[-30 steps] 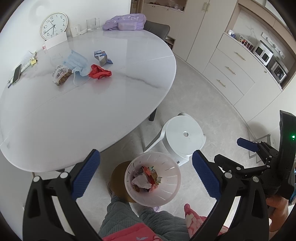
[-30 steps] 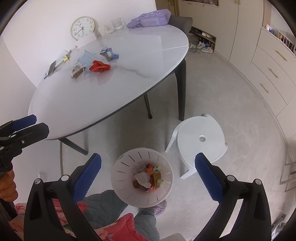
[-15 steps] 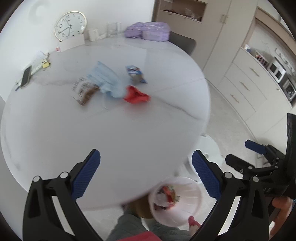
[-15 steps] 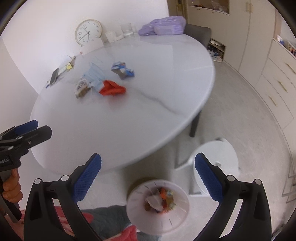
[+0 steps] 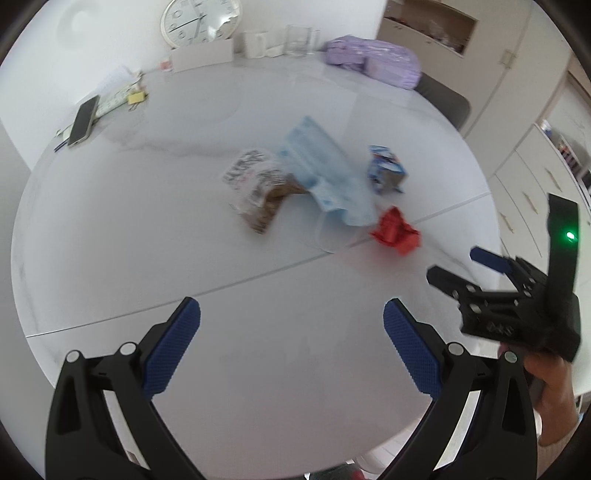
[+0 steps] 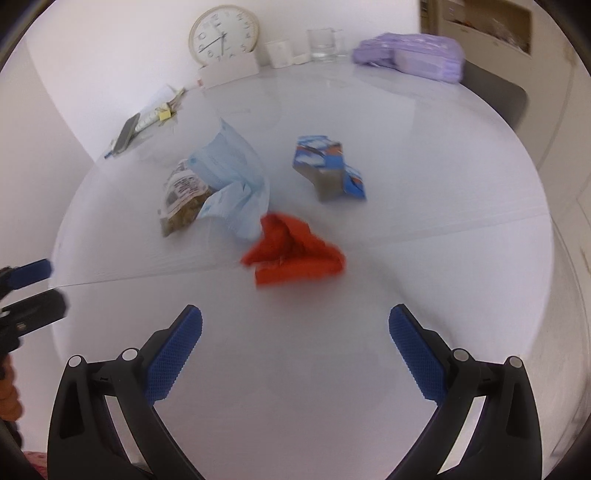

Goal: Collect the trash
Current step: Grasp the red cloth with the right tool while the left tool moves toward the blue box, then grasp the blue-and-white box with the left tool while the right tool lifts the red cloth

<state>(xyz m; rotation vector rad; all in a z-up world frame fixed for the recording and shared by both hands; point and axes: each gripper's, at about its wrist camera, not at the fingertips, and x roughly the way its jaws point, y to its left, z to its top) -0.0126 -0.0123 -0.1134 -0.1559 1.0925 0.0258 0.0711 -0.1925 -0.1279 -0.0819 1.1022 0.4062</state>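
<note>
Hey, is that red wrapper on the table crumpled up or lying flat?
Crumpled. The red wrapper sits bunched into uneven folds and peaks on the table, rising off the surface instead of lying spread.

Only thing close to readable is the clock [image 6: 224, 35] face numerals; the print on the snack bag [image 6: 183, 188] label is too blurry.

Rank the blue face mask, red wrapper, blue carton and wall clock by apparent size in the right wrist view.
1. Blue face mask
2. Red wrapper, though it lies nearest the camera, which flatters it
3. Blue carton and wall clock: too alike to separate
</note>
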